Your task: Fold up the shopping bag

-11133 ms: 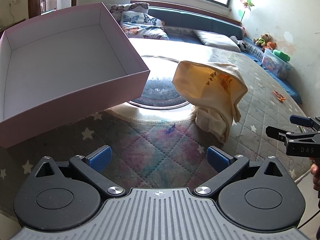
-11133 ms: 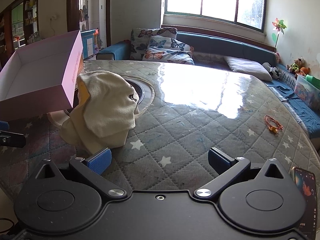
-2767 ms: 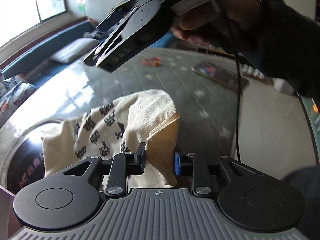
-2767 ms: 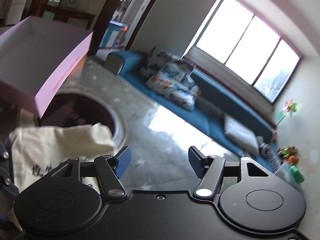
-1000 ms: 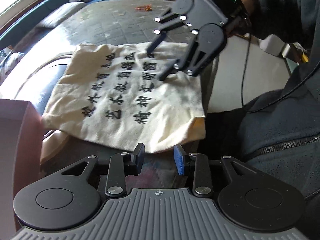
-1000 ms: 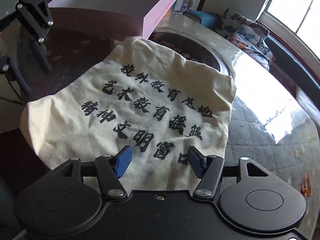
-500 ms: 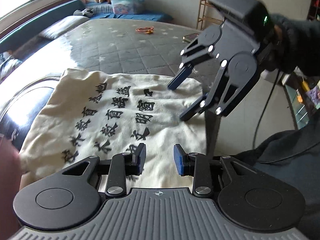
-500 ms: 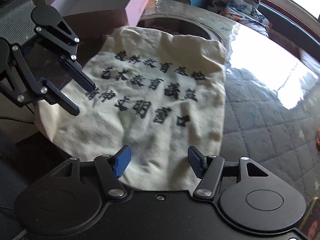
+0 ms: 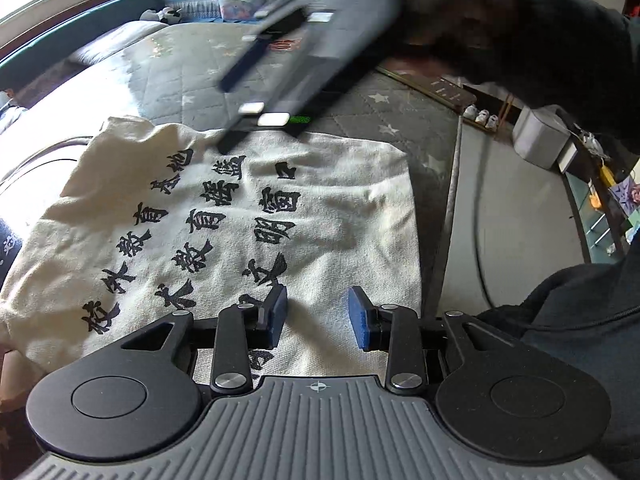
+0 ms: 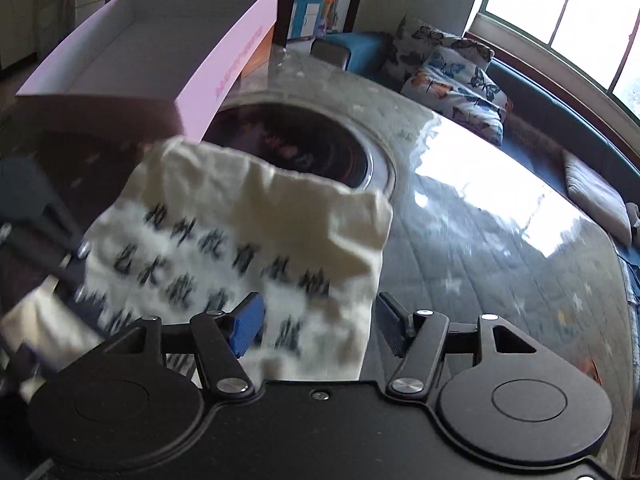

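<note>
Swung up across the top of the left view since half a second ago: right tool (image 9: 320,40), blurred, jaws parted and empty. Left tool (image 9: 318,316), lower centre, slightly parted, empty, over the canvas shopping bag (image 9: 224,216) spread flat on the surface (image 9: 400,120). Likely repositioning for the first fold.

I see the shopping bag (image 9: 328,200) as coarse, matt cream canvas with black print. My left tongs (image 9: 318,314) have matt black plastic arms, ribbed blue pads (image 9: 360,312) and shiny metal rivets. The quilted surface (image 10: 500,256) shines under a glossy clear cover. The pink box (image 10: 232,68) looks like smooth matt cardboard.
</note>
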Demonstrator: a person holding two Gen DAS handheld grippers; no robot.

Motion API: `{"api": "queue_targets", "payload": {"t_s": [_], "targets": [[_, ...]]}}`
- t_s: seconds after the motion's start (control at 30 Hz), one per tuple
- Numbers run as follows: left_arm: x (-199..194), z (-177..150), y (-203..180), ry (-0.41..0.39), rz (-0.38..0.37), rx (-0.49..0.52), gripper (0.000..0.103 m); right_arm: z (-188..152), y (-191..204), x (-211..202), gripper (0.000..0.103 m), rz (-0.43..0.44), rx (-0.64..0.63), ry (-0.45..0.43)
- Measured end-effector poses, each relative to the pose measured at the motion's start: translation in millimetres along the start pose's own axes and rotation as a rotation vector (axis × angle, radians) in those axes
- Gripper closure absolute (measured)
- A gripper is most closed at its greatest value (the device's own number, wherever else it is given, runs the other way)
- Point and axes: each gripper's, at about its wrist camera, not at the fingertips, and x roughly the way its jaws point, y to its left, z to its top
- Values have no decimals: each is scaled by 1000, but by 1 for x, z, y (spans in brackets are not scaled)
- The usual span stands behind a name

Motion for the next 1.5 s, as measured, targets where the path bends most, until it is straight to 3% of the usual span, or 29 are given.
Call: {"api": "queue_targets", "payload": {"t_s": [0.33,0.53,0.67,0.8,1.23,1.5], "targets": [[-2,-9,-2,-14,-6,-12,69,13,-27,61,35,-49,92,37],[-5,-7,5,-15,-17,-16,68,6,-41,63,31,-82,164,46],[-8,-9,11,-16,-22,-26,68,-3,-47,58,31,-162,165,52],[-11,-11,18,-16,-27,-37,68,-15,-48,46,31,-168,179,63],[-30,-29,10,13,6,3,68,-52,37,-10,32,-1,-63,43],[-44,-42,1,34,34,37,67,-59,71,-34,32,129,-122,47]]}}
